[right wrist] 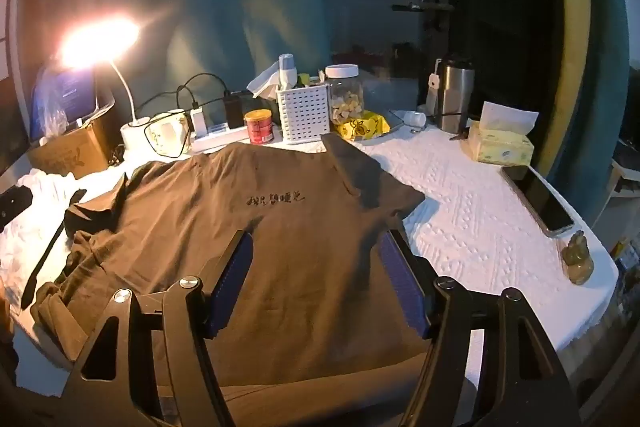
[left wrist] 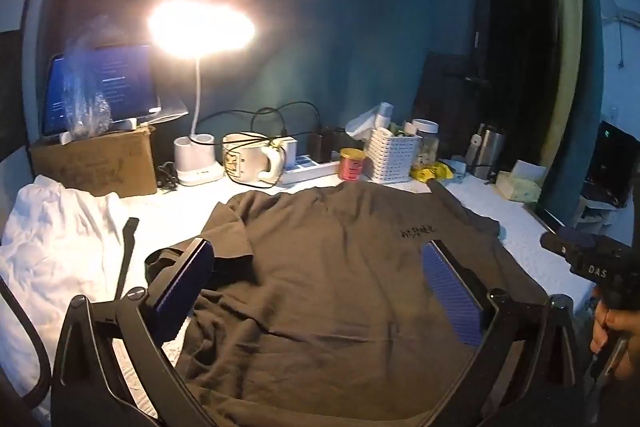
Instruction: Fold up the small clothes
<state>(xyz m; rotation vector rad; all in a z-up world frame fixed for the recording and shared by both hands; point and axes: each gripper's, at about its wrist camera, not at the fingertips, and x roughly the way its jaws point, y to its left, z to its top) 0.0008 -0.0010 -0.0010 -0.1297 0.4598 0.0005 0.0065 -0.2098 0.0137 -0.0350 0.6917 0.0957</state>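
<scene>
A brown T-shirt (left wrist: 332, 267) with small black lettering lies spread out on the white-covered table (right wrist: 472, 227), hem toward me, and shows in the right wrist view (right wrist: 240, 227) too. Its left sleeve is bunched and folded over; its right sleeve lies flat, pointing to the back. My left gripper (left wrist: 316, 251) is open and empty, hovering over the shirt's lower middle. My right gripper (right wrist: 316, 247) is open and empty above the shirt's lower right part; its body also shows in the left wrist view (left wrist: 592, 263).
White clothing (left wrist: 52, 247) is heaped at the left. Along the back stand a cardboard box (left wrist: 100, 163), lit desk lamp (left wrist: 200, 27), mug (left wrist: 248, 159), red tin (right wrist: 259, 126), white basket (right wrist: 304, 113), jar, steel flask (right wrist: 454, 95), tissue box (right wrist: 500, 143). A phone (right wrist: 540, 199) and figurine lie at right.
</scene>
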